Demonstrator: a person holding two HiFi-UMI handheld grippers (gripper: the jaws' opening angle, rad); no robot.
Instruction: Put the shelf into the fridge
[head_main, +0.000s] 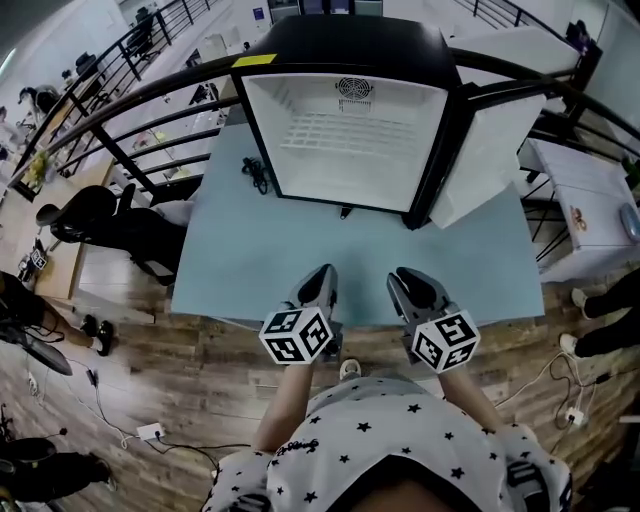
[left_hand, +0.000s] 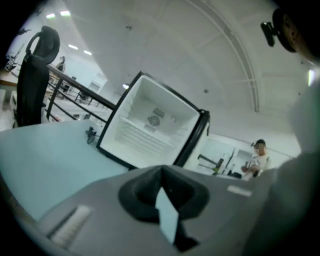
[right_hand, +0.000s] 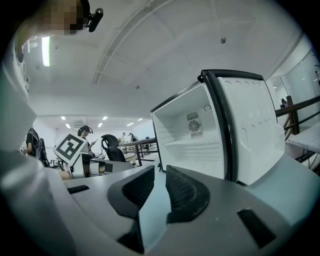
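Pale blue tabletop (head_main: 300, 270) fills the middle of the head view. At its far side stands a black compact fridge with a white inner lining (head_main: 350, 45), its mouth facing the person. The fridge's white-lined door (head_main: 490, 150) is swung out to the right. Inside the cavity lies the white wire shelf (head_main: 345, 135), spanning it from side wall to side wall below the round fan grille on the back wall. It shows as a pale grid in the left gripper view (left_hand: 142, 135) and in the right gripper view (right_hand: 195, 145).

Both hand-held grippers hover over the near edge of the table, side by side and pointing toward the fridge — well apart from the shelf, with bare tabletop between. The left gripper (head_main: 320, 280) has its jaws pressed together with nothing in them (left_hand: 161, 171). The right gripper (head_main: 405, 278) has its ridged black pads a narrow gap apart (right_hand: 160, 182), and only the blue tabletop shows through that gap.

A small black cable (head_main: 257, 172) lies on the table just beside the fridge's left front corner.
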